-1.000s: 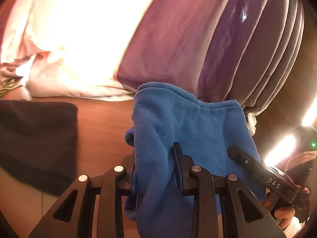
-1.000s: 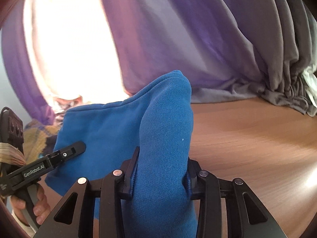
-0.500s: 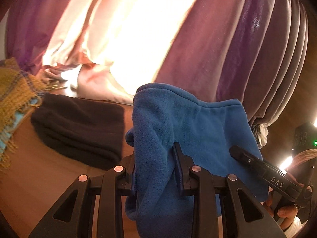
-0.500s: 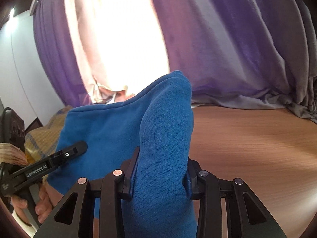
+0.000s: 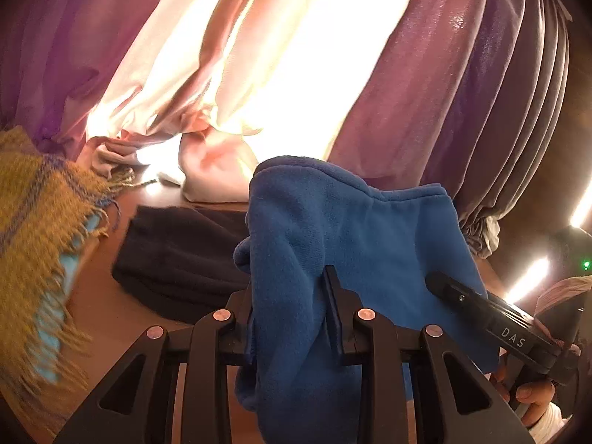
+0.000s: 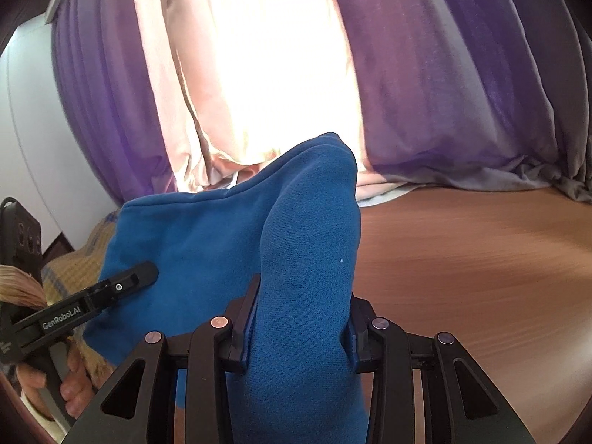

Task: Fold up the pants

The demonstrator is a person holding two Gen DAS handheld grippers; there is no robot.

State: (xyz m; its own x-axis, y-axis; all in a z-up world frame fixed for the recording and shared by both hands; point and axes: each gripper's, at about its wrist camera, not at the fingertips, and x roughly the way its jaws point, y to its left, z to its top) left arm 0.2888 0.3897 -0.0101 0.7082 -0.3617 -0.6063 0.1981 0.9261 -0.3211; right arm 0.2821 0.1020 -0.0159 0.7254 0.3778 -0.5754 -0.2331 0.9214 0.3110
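Both grippers swing left since a second ago, bringing a yellow blanket (image 5: 40,229) into view. Left gripper (image 5: 292,318) and right gripper (image 6: 299,318) each pinch the bunched, fuzzy blue pants (image 5: 355,236).

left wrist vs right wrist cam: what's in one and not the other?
Left wrist only: folded dark garment on the wood, fringed yellow blanket with its blue stripes clearly in view, and the right claw entering from the right.
Right wrist only: a wide bare stretch of wooden table, a white wall, and the left claw entering from the left.
Both: blue pants clamped in each claw, purple curtains, bright window.
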